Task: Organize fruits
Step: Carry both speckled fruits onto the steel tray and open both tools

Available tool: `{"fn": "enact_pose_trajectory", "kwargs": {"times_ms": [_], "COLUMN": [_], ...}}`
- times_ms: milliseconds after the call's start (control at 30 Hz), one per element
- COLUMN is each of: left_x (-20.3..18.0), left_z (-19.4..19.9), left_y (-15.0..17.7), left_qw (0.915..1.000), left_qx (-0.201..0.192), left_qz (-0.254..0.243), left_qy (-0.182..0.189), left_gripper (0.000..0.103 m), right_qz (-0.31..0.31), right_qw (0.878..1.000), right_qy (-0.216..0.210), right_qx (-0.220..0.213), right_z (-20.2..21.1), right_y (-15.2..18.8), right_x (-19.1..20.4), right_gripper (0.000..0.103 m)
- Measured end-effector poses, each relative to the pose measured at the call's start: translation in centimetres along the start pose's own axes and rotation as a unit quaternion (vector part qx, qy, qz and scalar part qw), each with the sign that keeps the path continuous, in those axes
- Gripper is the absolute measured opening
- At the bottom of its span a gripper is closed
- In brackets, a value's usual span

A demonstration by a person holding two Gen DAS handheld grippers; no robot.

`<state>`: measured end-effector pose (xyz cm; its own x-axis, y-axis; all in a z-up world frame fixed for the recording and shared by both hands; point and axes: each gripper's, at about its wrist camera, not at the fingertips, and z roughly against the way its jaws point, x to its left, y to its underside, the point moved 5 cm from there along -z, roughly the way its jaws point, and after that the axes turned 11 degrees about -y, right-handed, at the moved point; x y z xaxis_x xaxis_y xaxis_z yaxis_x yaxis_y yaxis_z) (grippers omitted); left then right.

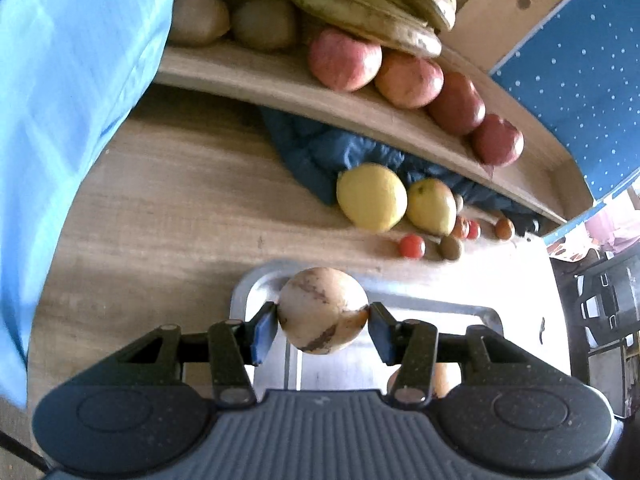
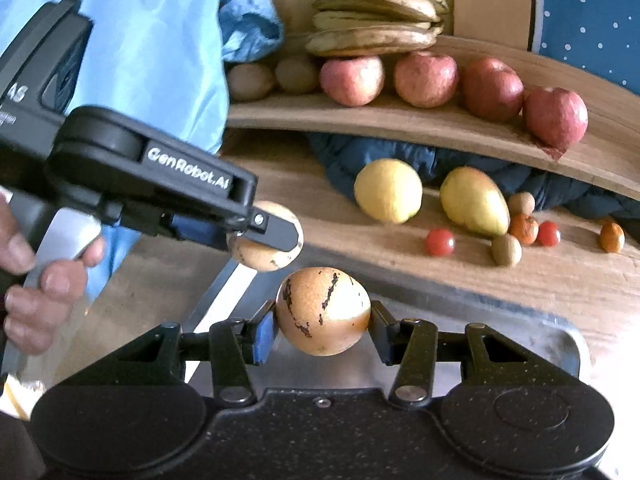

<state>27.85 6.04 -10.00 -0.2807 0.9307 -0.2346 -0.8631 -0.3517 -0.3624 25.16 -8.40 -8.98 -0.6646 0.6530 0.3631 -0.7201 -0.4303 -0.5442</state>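
Note:
My left gripper (image 1: 323, 316) is shut on a pale round fruit with brown marks (image 1: 323, 310), held above a metal tray (image 1: 440, 308). It also shows in the right wrist view (image 2: 266, 236), with its fruit (image 2: 256, 258). My right gripper (image 2: 323, 316) is shut on an orange-tan fruit with dark streaks (image 2: 322, 310) above the tray (image 2: 560, 344). Another orange fruit (image 1: 444, 380) lies in the tray below.
A wooden shelf (image 2: 420, 128) holds bananas (image 2: 376, 16), several apples (image 2: 426, 78) and kiwis (image 2: 250, 82). On the lower board (image 2: 520, 272) lie a lemon (image 2: 388, 190), a pear (image 2: 474, 202), cherry tomatoes (image 2: 439, 242) and small fruits. Blue cloth (image 2: 400, 160) lies behind.

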Motion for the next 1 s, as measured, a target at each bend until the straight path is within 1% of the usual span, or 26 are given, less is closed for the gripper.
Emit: {"fn": "enact_pose_trajectory", "kwargs": {"times_ms": [133, 367, 533, 633, 733, 1000], "left_x": [-0.1, 0.4, 0.8, 0.7, 0.7, 0.5], "left_z": [0.4, 0.7, 0.9, 0.7, 0.6, 0.6], "left_y": [1.6, 4.5, 5.9, 6.6, 7.0, 7.2], "left_qw": [0.9999, 0.9993, 0.9989, 0.9987, 0.9984, 0.9985], "left_qx": [0.013, 0.028, 0.038, 0.044, 0.047, 0.043], "left_qz": [0.002, 0.020, 0.018, 0.014, 0.011, 0.013], "left_qy": [-0.006, -0.017, -0.019, -0.021, -0.028, -0.031], "left_gripper": [0.053, 0.054, 0.054, 0.054, 0.054, 0.054], "right_qz": [0.016, 0.027, 0.030, 0.030, 0.031, 0.036], "right_qw": [1.000, 0.998, 0.997, 0.996, 0.996, 0.996], "right_qy": [-0.013, -0.026, -0.027, -0.029, -0.026, -0.021], "right_qx": [0.024, 0.055, 0.073, 0.078, 0.075, 0.075], "right_z": [0.5, 0.3, 0.0, -0.1, 0.0, 0.1], "right_y": [1.5, 4.2, 5.6, 6.2, 6.3, 6.6], "right_x": [1.7, 2.9, 3.2, 3.4, 3.5, 3.6], "right_gripper": [0.050, 0.050, 0.050, 0.050, 0.050, 0.051]}}
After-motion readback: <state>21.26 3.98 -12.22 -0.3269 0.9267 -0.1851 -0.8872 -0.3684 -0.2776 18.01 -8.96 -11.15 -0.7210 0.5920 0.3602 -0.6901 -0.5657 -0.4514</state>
